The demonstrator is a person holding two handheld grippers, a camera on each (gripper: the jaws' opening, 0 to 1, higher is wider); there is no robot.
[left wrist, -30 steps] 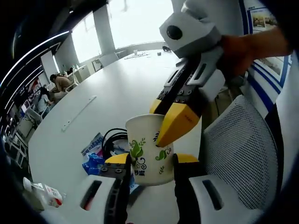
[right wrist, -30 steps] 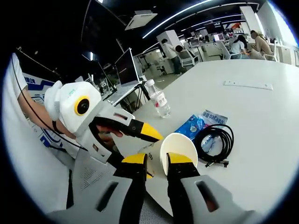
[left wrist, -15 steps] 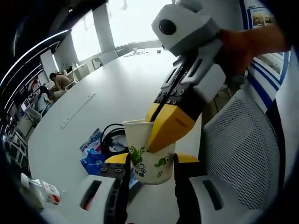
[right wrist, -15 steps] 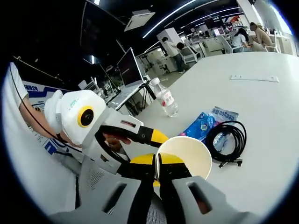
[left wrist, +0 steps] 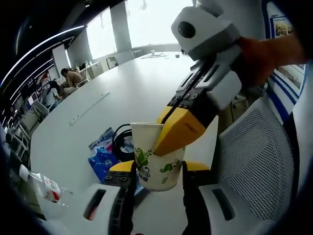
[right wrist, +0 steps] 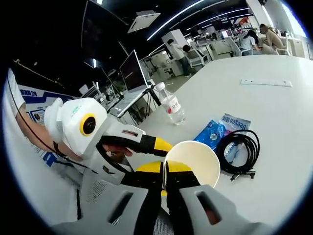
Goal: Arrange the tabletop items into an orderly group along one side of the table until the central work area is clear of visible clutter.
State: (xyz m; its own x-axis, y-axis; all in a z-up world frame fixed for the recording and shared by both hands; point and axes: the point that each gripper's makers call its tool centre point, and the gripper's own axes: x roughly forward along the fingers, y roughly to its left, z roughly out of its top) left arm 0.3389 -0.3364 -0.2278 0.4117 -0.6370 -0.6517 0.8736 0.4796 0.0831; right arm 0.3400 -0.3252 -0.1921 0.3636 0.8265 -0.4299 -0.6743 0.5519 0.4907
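Paper cup [left wrist: 155, 156]: one, upright, held above the table's near edge, between both grippers
Right gripper [right wrist: 165, 172]: jaws pinched shut on the cup's rim wall, one inside, one outside
Left gripper [left wrist: 152, 169]: jaws flank the cup's lower body; contact cannot be told
Key relation: cup's long axis vertical; right gripper holds its rim from above
Table [left wrist: 132, 93]: white
Black cable coil [right wrist: 238, 151]: one, beyond the cup
Blue packets [right wrist: 211, 132]: two, beside the coil
Water bottle [right wrist: 169, 105]: one, well apart
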